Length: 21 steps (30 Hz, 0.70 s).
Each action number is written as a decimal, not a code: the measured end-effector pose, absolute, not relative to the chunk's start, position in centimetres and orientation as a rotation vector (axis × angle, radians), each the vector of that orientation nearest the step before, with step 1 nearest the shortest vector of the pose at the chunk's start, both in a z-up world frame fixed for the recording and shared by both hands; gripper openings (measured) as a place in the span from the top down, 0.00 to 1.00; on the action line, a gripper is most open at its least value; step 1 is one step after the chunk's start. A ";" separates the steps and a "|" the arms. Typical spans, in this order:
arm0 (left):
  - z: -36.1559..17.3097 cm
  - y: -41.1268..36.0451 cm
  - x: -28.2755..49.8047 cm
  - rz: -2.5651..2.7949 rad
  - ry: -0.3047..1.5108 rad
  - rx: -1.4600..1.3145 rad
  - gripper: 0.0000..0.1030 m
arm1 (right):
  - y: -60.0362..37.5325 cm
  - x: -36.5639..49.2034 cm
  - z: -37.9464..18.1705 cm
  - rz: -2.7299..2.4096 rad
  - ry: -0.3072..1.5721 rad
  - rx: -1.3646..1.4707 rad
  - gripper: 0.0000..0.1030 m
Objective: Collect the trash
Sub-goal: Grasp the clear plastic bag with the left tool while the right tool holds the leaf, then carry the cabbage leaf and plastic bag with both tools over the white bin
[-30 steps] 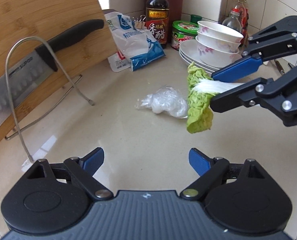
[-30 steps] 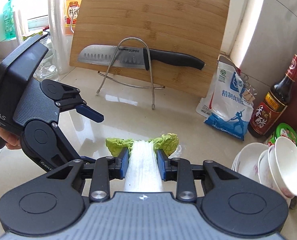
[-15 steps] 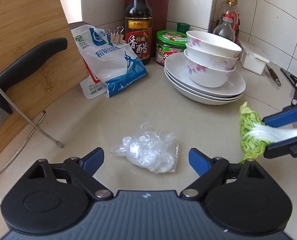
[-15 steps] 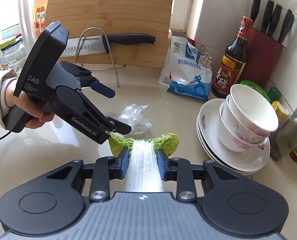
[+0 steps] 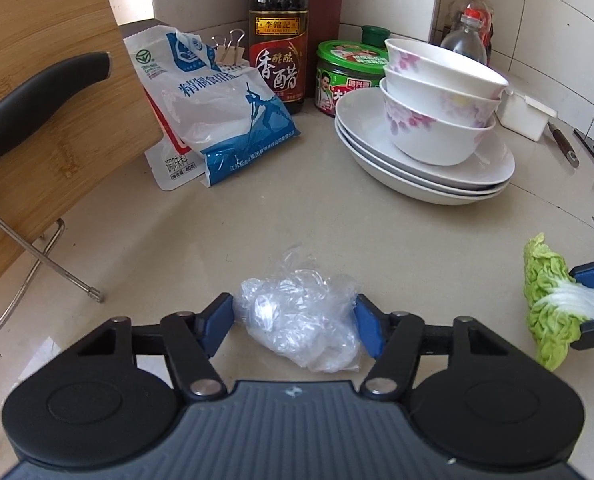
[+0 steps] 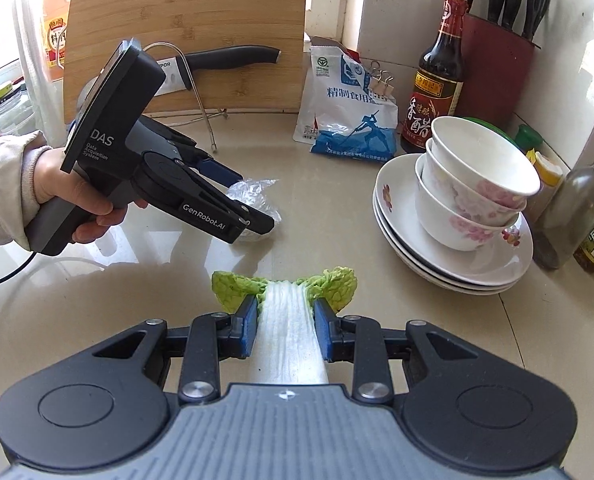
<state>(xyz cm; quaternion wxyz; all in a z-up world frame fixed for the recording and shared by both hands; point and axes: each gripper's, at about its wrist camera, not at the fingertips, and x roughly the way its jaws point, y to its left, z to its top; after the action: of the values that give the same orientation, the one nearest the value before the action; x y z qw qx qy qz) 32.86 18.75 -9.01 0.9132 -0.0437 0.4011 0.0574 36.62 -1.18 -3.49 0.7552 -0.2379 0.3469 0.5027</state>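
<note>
Straddling the crumpled plastic wrap point(image 5: 297, 326) on the desk point(image 5: 257, 220), the left gripper point(image 5: 295, 326) has its fingers spread either side (touching or nearly), so closing comes next, while the right gripper point(image 6: 285, 330) pinches the cabbage leaf point(image 6: 289, 320)

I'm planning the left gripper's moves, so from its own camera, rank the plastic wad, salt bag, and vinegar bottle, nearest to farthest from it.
1. Plastic wad: between the left gripper's fingers, on the counter.
2. Salt bag: farther back, left of centre, leaning by the cutting board.
3. Vinegar bottle: farthest, upright at the back wall, behind the bag's right edge.
</note>
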 end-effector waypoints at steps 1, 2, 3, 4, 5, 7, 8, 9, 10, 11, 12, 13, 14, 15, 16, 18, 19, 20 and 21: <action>-8.9 18.7 32.7 0.117 0.826 -0.089 0.44 | -1.3 36.6 -3.5 1.094 0.757 -0.515 0.67; -8.8 18.7 32.6 0.114 0.826 -0.089 0.45 | -1.4 36.6 -3.4 1.094 0.757 -0.512 0.67; -8.7 18.6 32.4 0.115 0.823 -0.087 0.47 | -1.5 36.5 -3.4 1.092 0.756 -0.511 0.67; -8.5 18.6 32.2 0.121 0.821 -0.083 0.48 | -1.6 36.4 -3.3 1.089 0.754 -0.513 0.67; -8.4 18.6 32.1 0.121 0.820 -0.079 0.48 | -1.7 36.4 -3.3 1.087 0.752 -0.515 0.67; -7.9 18.5 31.7 0.121 0.815 -0.079 0.50 | -1.8 36.2 -3.1 1.084 0.749 -0.514 0.67; -7.7 18.5 31.5 0.118 0.812 -0.078 0.50 | -1.8 36.1 -3.0 1.083 0.748 -0.513 0.67; -7.4 18.4 31.3 0.119 0.811 -0.076 0.50 | -1.9 36.0 -2.9 1.083 0.747 -0.511 0.67; -7.2 18.3 31.1 0.118 0.811 -0.072 0.51 | -2.0 35.9 -2.9 1.080 0.743 -0.511 0.67; -6.8 18.1 30.8 0.113 0.808 -0.069 0.51 | -2.1 35.7 -2.8 1.075 0.740 -0.511 0.67; -6.5 18.0 30.5 0.110 0.807 -0.068 0.52 | -2.2 35.5 -2.7 1.072 0.740 -0.506 0.67; -6.2 17.9 30.2 0.106 0.807 -0.069 0.52 | -2.2 35.4 -2.7 1.069 0.739 -0.502 0.67; -5.9 17.7 29.8 0.100 0.807 -0.071 0.52 | -2.4 35.3 -2.6 1.064 0.737 -0.499 0.67; -5.6 17.4 29.5 0.095 0.808 -0.071 0.52 | -2.7 35.1 -2.5 1.060 0.735 -0.495 0.67; -5.3 17.1 29.0 0.090 0.810 -0.070 0.52 | -3.0 34.8 -2.4 1.057 0.735 -0.488 0.67; -4.8 16.4 28.1 0.075 0.815 -0.064 0.52 | -3.6 34.4 -2.3 1.050 0.734 -0.475 0.67; -4.6 16.0 27.7 0.067 0.818 -0.058 0.52 | -3.9 34.2 -2.2 1.046 0.734 -0.470 0.67; -4.4 15.5 27.2 0.059 0.821 -0.054 0.52 | -4.3 33.9 -2.1 1.042 0.734 -0.465 0.67; -4.2 15.1 26.7 0.051 0.824 -0.054 0.52 | -4.8 33.6 -2.1 1.038 0.735 -0.459 0.67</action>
<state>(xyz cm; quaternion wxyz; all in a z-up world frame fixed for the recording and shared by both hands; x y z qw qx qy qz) 26.73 15.11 -4.22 0.9157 -0.0264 0.4003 0.0247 33.57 -4.78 -2.08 0.7800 -0.2124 0.3400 0.4805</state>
